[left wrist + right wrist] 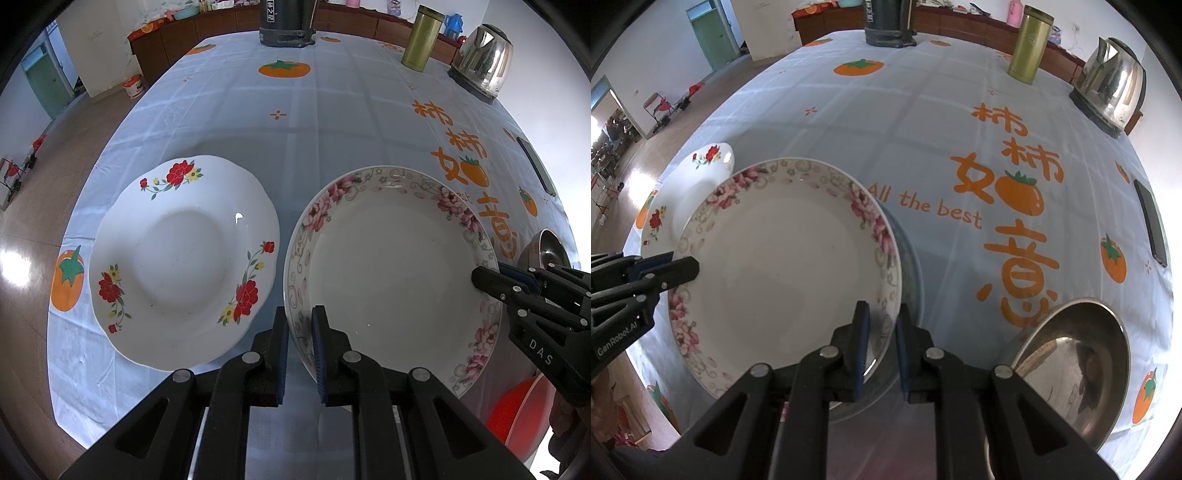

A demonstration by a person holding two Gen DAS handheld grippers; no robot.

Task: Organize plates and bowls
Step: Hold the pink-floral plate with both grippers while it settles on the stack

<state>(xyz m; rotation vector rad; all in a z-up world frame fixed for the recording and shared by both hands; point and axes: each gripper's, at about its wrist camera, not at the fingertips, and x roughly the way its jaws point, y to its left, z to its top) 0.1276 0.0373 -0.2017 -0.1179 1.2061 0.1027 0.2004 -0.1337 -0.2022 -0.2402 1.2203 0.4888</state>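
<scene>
A white plate with a pink flower border (388, 266) (783, 266) is held by both grippers at opposite rims. My left gripper (300, 321) is shut on its left rim and shows from the side in the right wrist view (692, 266). My right gripper (884, 314) is shut on the right rim, and its tip shows in the left wrist view (477, 276). The bluish edge of another dish (909, 266) peeks out under the plate. A white plate with red flowers (184, 258) (701, 166) lies on the table to the left. A steel bowl (1071, 365) (546, 251) sits to the right.
At the far end of the persimmon-print tablecloth (332, 110) stand a dark container (286, 22), a green thermos (423, 37) and a steel kettle (484, 59). A phone (1152, 225) lies near the right edge. A red bowl (517, 413) shows below the near right edge.
</scene>
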